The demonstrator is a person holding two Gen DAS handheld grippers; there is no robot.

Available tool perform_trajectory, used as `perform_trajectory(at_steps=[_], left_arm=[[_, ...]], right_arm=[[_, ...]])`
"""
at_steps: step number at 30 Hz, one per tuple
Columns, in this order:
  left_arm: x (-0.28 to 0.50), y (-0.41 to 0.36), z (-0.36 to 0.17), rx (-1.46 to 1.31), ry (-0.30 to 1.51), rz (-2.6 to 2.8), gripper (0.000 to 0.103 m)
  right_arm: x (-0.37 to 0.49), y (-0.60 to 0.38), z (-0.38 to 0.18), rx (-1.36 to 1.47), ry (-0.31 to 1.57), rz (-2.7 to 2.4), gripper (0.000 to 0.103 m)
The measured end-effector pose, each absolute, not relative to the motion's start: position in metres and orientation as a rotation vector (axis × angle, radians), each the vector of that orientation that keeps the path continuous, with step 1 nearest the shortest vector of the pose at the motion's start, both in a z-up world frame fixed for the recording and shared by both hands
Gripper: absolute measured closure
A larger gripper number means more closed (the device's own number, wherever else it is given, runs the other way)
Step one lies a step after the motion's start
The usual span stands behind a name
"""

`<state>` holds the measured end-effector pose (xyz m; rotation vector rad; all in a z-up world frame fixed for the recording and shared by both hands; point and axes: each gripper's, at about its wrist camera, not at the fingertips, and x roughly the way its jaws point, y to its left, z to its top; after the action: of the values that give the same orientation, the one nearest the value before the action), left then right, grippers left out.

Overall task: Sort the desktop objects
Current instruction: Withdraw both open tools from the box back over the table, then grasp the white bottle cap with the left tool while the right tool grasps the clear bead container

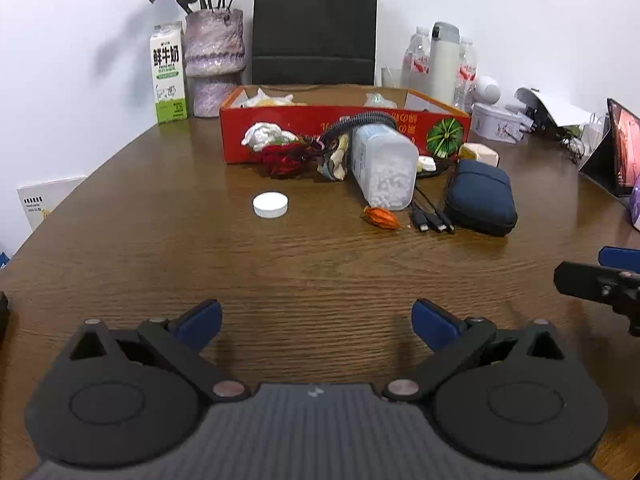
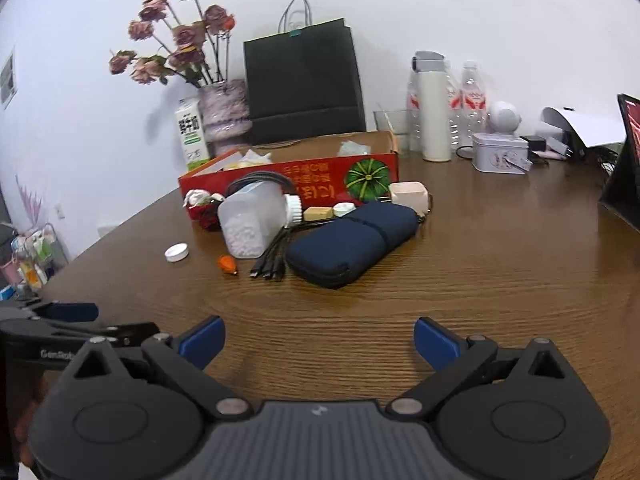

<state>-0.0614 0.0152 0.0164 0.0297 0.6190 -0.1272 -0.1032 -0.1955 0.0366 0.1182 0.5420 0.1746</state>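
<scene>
A red cardboard box (image 1: 312, 124) (image 2: 320, 172) stands at the back of the wooden table. In front of it lie a clear jar of white pellets (image 1: 386, 168) (image 2: 250, 224), a white lid (image 1: 270, 204) (image 2: 176, 252), an orange scrap (image 1: 381, 218) (image 2: 227, 264), black cables (image 1: 434, 218) (image 2: 274, 256), a navy pouch (image 1: 480, 198) (image 2: 352, 240), crumpled white and red wrappers (image 1: 276, 146) and a cream block (image 1: 480, 154) (image 2: 408, 196). My left gripper (image 1: 317, 322) is open and empty, well short of the clutter. My right gripper (image 2: 319, 342) is open and empty too.
Behind the box stand a milk carton (image 1: 169, 76), a vase of dried roses (image 1: 214, 62), a black paper bag (image 1: 314, 28), bottles and a white flask (image 2: 434, 116), and a tin (image 2: 500, 152). A laptop (image 2: 624, 168) sits at the right edge.
</scene>
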Motion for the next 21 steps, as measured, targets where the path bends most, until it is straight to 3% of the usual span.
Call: perform_trajectory(at_steps=[3, 8, 13, 15, 16, 19, 21], left_arm=[[-0.059, 0.021, 0.025, 0.012, 0.567, -0.186, 0.0], [-0.015, 0.03, 0.038, 0.056, 0.557, -0.17, 0.001], [0.043, 0.051, 0.025, -0.003, 0.638, -0.143, 0.017], [0.059, 0.055, 0.021, -0.007, 0.673, -0.135, 0.037], [0.065, 0.056, 0.019, -0.016, 0.688, -0.139, 0.041], [0.071, 0.054, 0.016, -0.032, 0.671, -0.163, 0.043], [0.067, 0.045, 0.014, 0.03, 0.655, -0.184, 0.073]], right_arm=[[-0.1, -0.189, 0.04, 0.077, 0.535, 0.16, 0.003], [-0.071, -0.171, 0.059, 0.024, 0.518, 0.234, 0.016], [-0.017, -0.145, 0.077, 0.037, 0.502, 0.29, 0.016], [0.003, -0.129, 0.079, 0.005, 0.498, 0.312, 0.016], [0.013, -0.119, 0.078, -0.021, 0.495, 0.314, 0.016], [0.043, -0.098, 0.073, -0.069, 0.505, 0.297, 0.018], [0.061, -0.089, 0.065, -0.065, 0.552, 0.279, 0.036]])
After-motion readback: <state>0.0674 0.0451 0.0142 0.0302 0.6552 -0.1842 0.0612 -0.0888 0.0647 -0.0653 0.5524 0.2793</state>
